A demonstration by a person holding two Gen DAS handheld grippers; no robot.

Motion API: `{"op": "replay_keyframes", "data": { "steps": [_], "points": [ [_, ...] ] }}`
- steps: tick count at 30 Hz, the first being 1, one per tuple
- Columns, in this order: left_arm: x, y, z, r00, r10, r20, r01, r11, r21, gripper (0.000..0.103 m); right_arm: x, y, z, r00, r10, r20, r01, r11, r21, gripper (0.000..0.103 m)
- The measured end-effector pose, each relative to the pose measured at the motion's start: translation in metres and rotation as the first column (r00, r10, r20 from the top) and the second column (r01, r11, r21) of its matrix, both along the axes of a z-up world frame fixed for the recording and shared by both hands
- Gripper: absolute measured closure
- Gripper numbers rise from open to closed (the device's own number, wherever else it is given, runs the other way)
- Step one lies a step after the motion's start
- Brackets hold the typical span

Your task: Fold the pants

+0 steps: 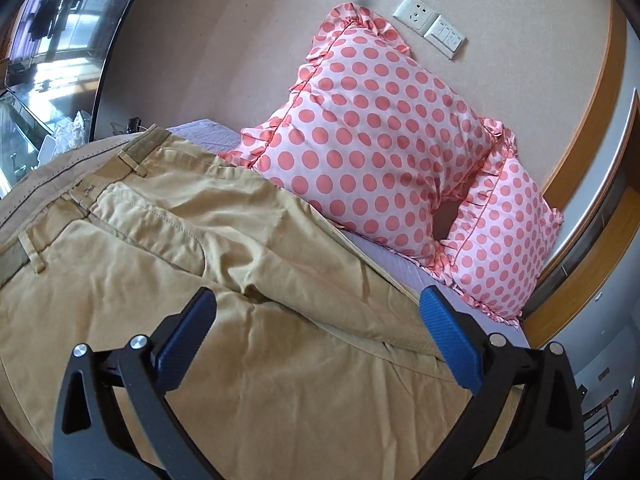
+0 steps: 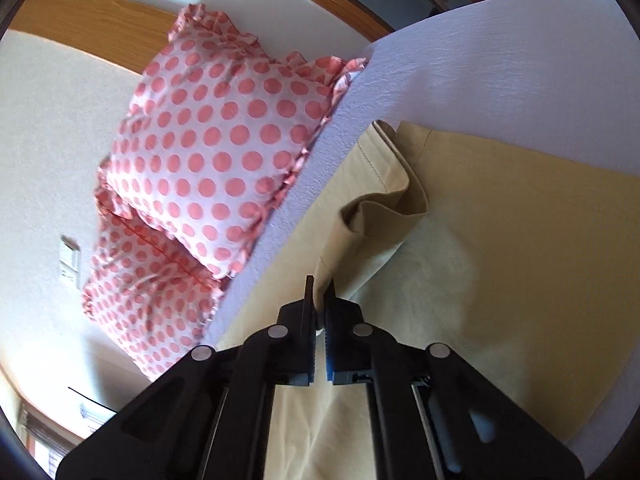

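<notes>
- Left wrist view: the khaki cotton pants [image 1: 168, 240] lie spread on the lilac-sheeted bed [image 1: 392, 268], waistband at far left, seat and upper legs towards the middle.
- The left hand-held gripper [image 1: 318, 320] hangs over the crotch seam with its blue pads wide apart, gripping nothing; I judge it should come down and pin the cloth flat near that seam, so the lower layer does not drag.
- Further right, two pink polka-dot frilled pillows [image 1: 384, 136] lean on the wall, touching the pants' far edge; keep the fold off them.
- Right wrist view: the right hand-held gripper [image 2: 319, 300] is clamped on a raised tan fold of the pants [image 2: 500, 240].
- Best carried low and straight across, edges matched, before letting go.
</notes>
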State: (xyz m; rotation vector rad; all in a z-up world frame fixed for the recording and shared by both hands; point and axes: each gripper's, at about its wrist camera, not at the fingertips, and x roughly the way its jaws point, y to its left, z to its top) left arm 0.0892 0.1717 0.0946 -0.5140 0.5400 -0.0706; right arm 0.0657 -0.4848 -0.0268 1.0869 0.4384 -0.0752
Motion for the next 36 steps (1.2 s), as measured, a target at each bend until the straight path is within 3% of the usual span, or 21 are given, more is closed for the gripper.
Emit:
{"op": "replay_keyframes", "data": {
  "steps": [4, 10, 13, 14, 16, 17, 18, 21, 26, 31, 36],
  "points": [
    [0.045, 0.01, 0.006, 0.998, 0.015, -0.059, -0.013, 0.999, 0.032, 0.002, -0.032, -0.004, 0.009, 0.993, -0.036, 0.11, 0.038, 0.999, -0.019, 0.1],
    [0.131, 0.021, -0.026, 0.964, 0.041, -0.264, -0.063, 0.995, -0.074, 0.008, -0.054, -0.01, 0.014, 0.988, -0.045, 0.145, 0.048, 0.999, -0.015, 0.1],
    [0.16, 0.022, -0.036, 0.952, 0.077, -0.297, -0.097, 0.994, -0.055, 0.017, -0.057, -0.011, 0.015, 0.987, -0.047, 0.15, 0.051, 0.999, -0.018, 0.101],
    [0.17, 0.022, -0.039, 0.946, 0.091, -0.311, -0.109, 0.993, -0.041, 0.023, -0.057, -0.011, 0.014, 0.988, -0.047, 0.15, 0.051, 0.999, -0.018, 0.101],
    [0.186, 0.026, -0.046, 0.933, 0.108, -0.342, -0.125, 0.992, -0.028, 0.058, -0.056, -0.011, 0.013, 0.988, -0.049, 0.147, 0.053, 0.998, -0.023, 0.101],
    [0.19, 0.029, -0.05, 0.93, 0.102, -0.352, -0.126, 0.991, -0.047, 0.096, -0.055, -0.011, 0.012, 0.988, -0.052, 0.144, 0.056, 0.998, -0.022, 0.101],
    [0.187, 0.033, -0.052, 0.932, 0.095, -0.351, -0.13, 0.989, -0.077, 0.098, -0.055, -0.011, 0.01, 0.988, -0.051, 0.144, 0.055, 0.998, -0.018, 0.101],
    [0.149, 0.032, -0.037, 0.956, 0.107, -0.274, -0.129, 0.989, -0.065, 0.099, -0.058, -0.012, 0.01, 0.988, -0.06, 0.144, 0.064, 0.998, -0.021, 0.101],
    [0.02, 0.027, -0.005, 0.992, 0.08, -0.095, -0.08, 0.997, -0.003, 0.099, -0.076, -0.02, 0.015, 0.983, -0.099, 0.156, 0.107, 0.993, -0.045, 0.101],
    [-0.092, 0.028, -0.028, 0.99, 0.116, -0.075, -0.116, 0.993, -0.002, 0.098, -0.097, -0.031, 0.008, 0.979, -0.155, 0.134, 0.161, 0.986, -0.042, 0.101],
    [-0.134, 0.021, -0.056, 0.983, 0.15, -0.106, -0.15, 0.989, 0.013, 0.098, -0.107, -0.035, 0.0, 0.98, -0.166, 0.107, 0.171, 0.984, -0.039, 0.101]
  ]
}}
